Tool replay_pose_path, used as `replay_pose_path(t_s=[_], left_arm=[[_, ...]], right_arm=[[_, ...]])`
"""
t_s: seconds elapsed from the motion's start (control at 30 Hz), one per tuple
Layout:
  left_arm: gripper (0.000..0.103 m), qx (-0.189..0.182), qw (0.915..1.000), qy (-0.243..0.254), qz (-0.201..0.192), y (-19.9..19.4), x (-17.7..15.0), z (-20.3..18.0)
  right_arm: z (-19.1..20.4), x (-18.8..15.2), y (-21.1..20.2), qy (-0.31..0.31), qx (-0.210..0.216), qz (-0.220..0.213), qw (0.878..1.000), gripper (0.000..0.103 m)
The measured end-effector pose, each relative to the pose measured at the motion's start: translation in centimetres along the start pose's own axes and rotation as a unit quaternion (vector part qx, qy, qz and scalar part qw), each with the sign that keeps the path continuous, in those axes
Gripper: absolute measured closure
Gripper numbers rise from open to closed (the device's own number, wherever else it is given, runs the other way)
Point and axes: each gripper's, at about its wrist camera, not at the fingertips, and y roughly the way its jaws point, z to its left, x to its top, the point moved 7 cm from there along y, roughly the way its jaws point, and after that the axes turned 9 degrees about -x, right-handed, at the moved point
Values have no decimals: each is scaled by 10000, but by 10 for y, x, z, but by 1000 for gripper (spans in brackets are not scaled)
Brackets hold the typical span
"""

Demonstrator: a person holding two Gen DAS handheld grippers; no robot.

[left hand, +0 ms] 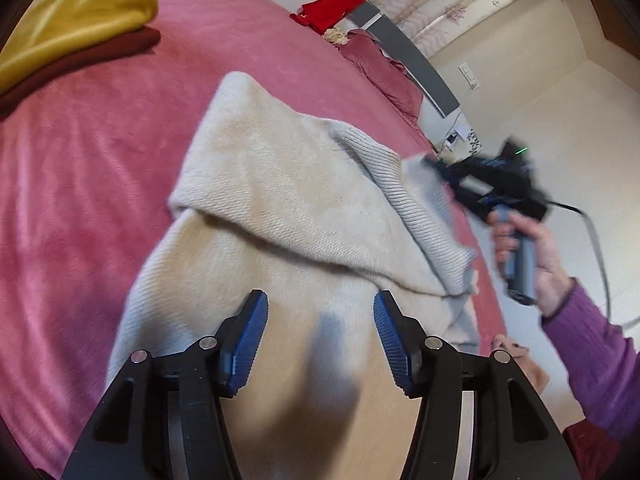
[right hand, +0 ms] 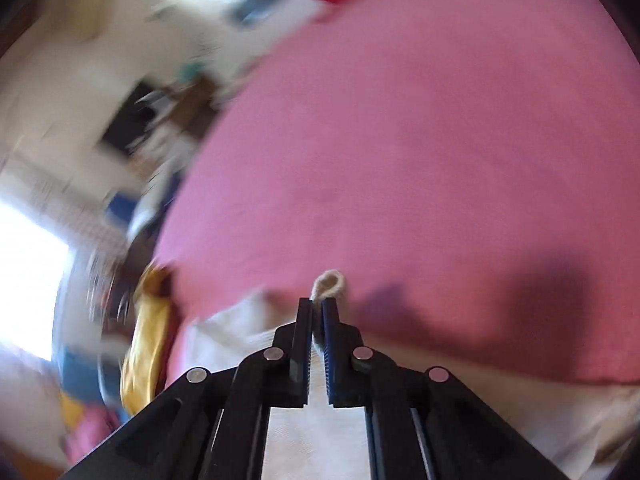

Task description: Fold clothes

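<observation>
A cream knitted sweater (left hand: 280,200) lies partly folded on the pink bed cover (left hand: 80,160). My left gripper (left hand: 320,312) is open and empty, hovering over the sweater's near part. My right gripper (left hand: 432,168) shows in the left wrist view, held by a hand at the sweater's ribbed right edge, and it lifts that edge. In the blurred right wrist view my right gripper (right hand: 318,312) is shut on a fold of the cream sweater (right hand: 330,282), which pokes out past the fingertips, above the pink bed cover (right hand: 440,140).
A folded yellow garment (left hand: 80,16) on a dark red one (left hand: 88,56) sits at the bed's far left. A red cloth (left hand: 332,4) and a pink pillow (left hand: 384,68) lie by the headboard. The bed's right edge drops to the floor (left hand: 560,128).
</observation>
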Motion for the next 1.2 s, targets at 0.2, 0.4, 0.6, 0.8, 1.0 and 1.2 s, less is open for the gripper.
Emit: replay_pose_path(t_s=[0.2,0.4,0.6,0.8,1.0,1.2], left_arm=[[46,65,9996,-189,-180,-28,-4,8],[46,194,9991,-260,-259,-27,1,6],[28,154,9975,584,-378,18,64,-37],[28,728,9927,890,375,98,104,-33],[28,1141,9786,1378,1021,127,91,-32],[52,965,9721,1654,1354,124,77,-41]], right_arm=[[110,-117,-9,-1580,926,721,9804,97],[67,-218,-8,-920,481,1138,9881,81],[-26,-172,-58,1559,138,-331,9871,66],[-52,-152,-14,2057,181,222,9782,64],[-27,-172,8,2048,289,498,9771,98],[-49,-158,-66,1759,172,82,9842,98]])
